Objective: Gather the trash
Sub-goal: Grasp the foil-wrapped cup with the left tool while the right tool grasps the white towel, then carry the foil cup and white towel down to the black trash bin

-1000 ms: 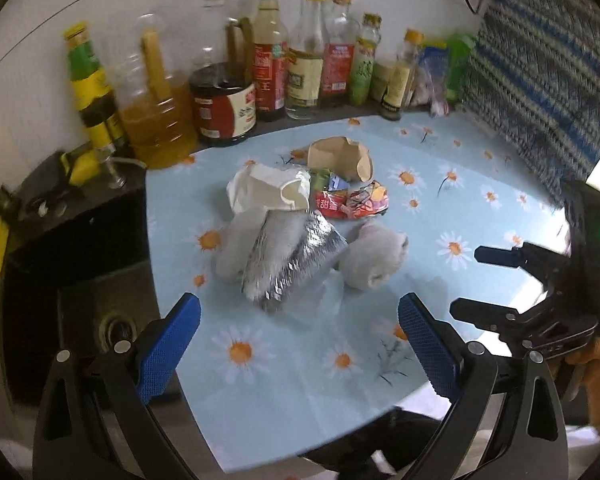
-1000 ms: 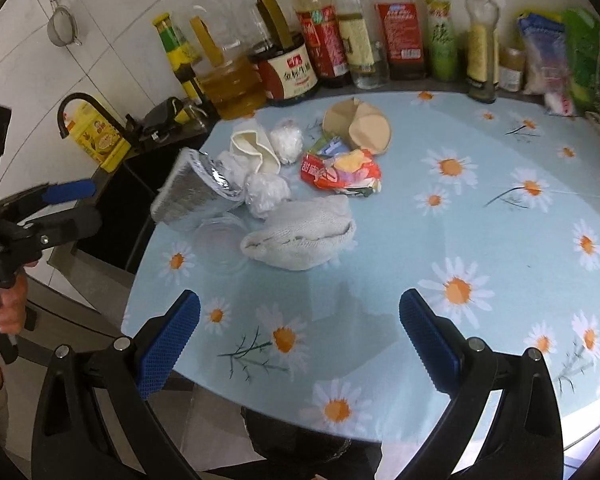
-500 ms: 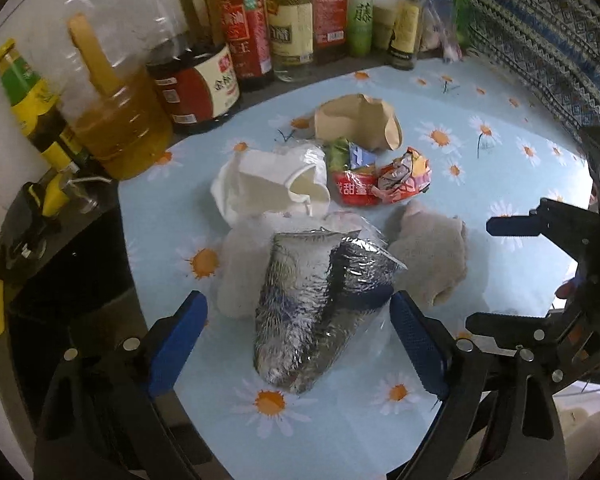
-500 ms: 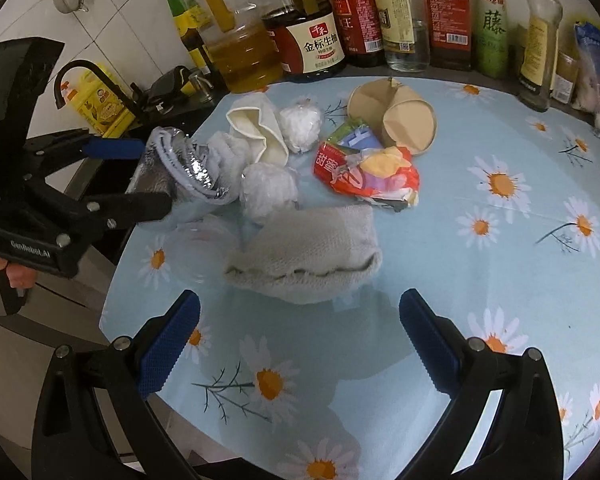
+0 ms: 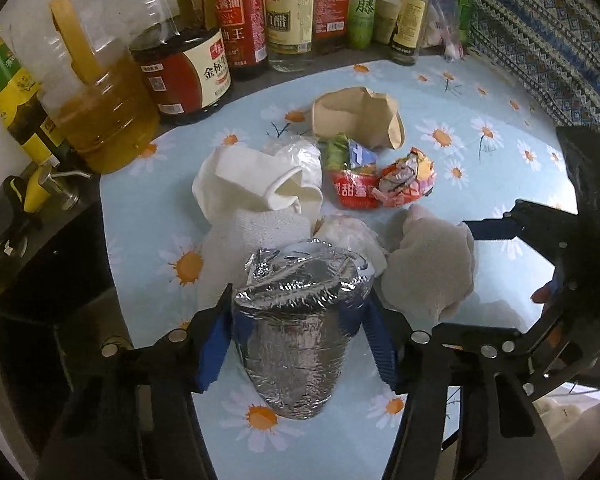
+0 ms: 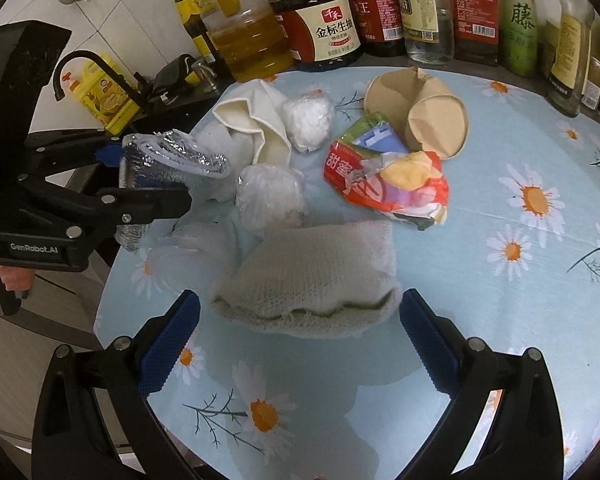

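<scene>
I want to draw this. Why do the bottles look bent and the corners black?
Left wrist view: the fisheye lens bows the bottles outward and leaves black corners; the foil bag glints. Right wrist view: same curved edges; the table shows soft shadows under the right gripper, and the grey cloth looks sharp.

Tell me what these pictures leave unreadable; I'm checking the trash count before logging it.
- Foil bag, left wrist view: the closing left tongs straddle it; pad contact is unclear, its underside hidden.
- Grey cloth, right wrist view: whatever lies beneath is covered; the right tongs stand open.
- Red snack wrapper: crumpled, print partly unreadable.
- Bottles: tops cut off by the frame edge.
</scene>
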Motion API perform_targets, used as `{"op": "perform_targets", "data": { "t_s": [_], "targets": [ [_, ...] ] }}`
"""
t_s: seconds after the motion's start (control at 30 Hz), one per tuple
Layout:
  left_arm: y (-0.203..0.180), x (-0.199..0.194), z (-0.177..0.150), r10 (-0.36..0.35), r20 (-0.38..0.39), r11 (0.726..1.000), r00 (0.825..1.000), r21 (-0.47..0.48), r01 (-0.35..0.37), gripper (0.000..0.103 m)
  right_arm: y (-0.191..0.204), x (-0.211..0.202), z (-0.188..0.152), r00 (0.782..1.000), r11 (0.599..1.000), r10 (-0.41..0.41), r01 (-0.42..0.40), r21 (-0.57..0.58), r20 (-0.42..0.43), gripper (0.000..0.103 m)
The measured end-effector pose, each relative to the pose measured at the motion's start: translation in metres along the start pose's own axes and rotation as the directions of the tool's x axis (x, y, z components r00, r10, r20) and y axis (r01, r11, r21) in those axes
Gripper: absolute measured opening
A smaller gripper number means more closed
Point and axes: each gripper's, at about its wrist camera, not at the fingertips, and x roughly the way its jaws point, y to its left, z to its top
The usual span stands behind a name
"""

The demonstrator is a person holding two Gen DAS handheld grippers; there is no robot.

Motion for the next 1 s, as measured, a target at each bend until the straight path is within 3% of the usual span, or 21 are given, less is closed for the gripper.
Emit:
{"op": "perform_targets", "data": {
  "t_s": [0.13, 0.2, 0.57, 1.0],
  "targets": [
    [0.001, -0.008, 0.001, -0.012, 0.024, 1.0, 1.0, -0.006, 0.012, 0.055, -0.003, 0.002, 0.002, 1.0, 1.0, 0.009, -0.009, 0.024, 0.004, 0.099],
    [0.002, -0.013, 0.002, -0.012, 0.033, 1.0, 0.999, -0.014, 0.013, 0.055, -0.007, 0.003, 0.003, 1.0, 0.999, 0.027, -0.027, 0.047, -0.001, 0.093],
    [0.007, -0.038, -0.007, -0.006, 0.079, 0.998, 0.997, -0.062, 0.011, 0.055, -0.01, -0.002, 0.001, 0.999, 0.998, 0.031, -0.031, 0.058, -0.011, 0.041],
    [-0.003, -0.074, -0.032, -0.004, 0.144, 0.995, 0.99, -0.102, 0.019, 0.055, 0.017, -0.055, -0.02, 0.997, 0.999, 0.025, -0.027, 0.021, 0.067, 0.036]
  ]
}}
